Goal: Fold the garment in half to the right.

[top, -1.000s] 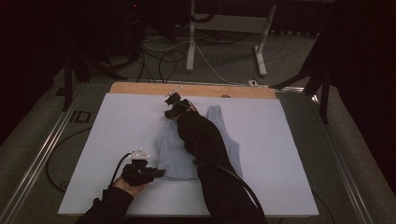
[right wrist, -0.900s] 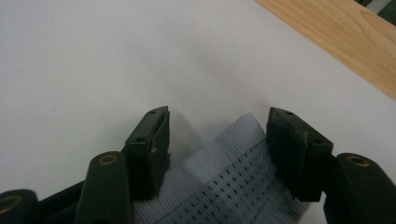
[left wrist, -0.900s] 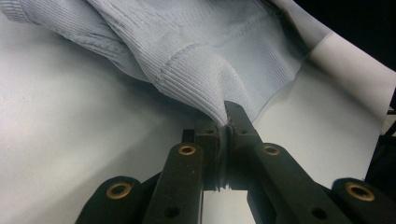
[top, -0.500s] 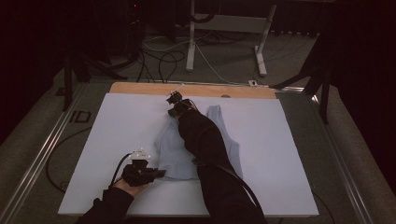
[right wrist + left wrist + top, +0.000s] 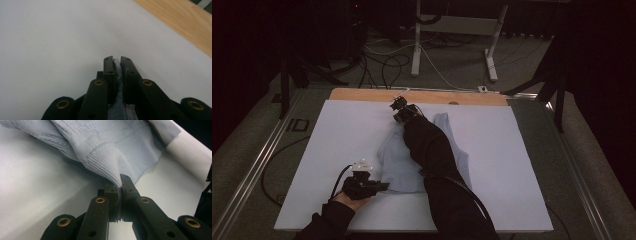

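the left hand-held gripper is clamped tight on a pinch of ribbed hem of the light blue knit sweater, the fabric drawn up into a peak between its two black jaws. in the high view this left hand-held gripper sits near the front edge of the bench, held in the person's left hand, with its black cable curving off to the left and its jaws pointing right into the sweater's near corner.

the right hand-held gripper has just been closing its jaws, and a strip of the same blue knit is squeezed between them, showing as a thin fuzzy band down the gap. in the high view this right hand-held gripper is at the far end of the garment, close to the wooden strip that runs along the back edge; the person's dark sleeve lies across the sweater on its way there.

the sweater lies in the middle of the white sheet that covers the bench, stretched from the near gripper towards the far one, with a narrower part showing to the right of the sleeve. beyond the bench, cables trail over the floor beside a white metal stand.
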{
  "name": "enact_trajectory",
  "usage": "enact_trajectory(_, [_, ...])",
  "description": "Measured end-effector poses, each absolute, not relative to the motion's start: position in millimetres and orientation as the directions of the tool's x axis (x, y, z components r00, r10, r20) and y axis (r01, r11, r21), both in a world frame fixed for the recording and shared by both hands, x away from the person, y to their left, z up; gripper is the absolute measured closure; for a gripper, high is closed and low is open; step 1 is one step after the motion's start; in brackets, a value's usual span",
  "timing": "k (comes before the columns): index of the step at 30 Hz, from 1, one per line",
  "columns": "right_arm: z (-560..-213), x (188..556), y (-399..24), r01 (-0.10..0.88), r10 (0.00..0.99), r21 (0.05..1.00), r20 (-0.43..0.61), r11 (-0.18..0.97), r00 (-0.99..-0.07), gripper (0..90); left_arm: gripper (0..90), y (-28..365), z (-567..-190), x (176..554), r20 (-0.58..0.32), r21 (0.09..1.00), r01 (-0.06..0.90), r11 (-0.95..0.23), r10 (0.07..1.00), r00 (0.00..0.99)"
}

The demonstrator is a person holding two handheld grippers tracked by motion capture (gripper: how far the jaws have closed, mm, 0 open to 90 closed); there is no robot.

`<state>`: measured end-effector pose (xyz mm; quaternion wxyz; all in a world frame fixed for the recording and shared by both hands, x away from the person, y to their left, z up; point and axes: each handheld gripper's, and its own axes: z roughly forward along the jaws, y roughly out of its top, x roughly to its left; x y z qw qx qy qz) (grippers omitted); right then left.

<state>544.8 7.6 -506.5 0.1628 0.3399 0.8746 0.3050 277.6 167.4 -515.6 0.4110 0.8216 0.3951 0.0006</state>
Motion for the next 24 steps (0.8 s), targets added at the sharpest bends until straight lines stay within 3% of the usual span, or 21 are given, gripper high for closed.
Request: enact_trajectory(24, [-452,535,-19,0.412,0.676,0.711,-0.121,0.57,-0.726,84.6,86.5,155,-493,272,-0.305,0.71,0.605,-0.361,0.617,0.725])
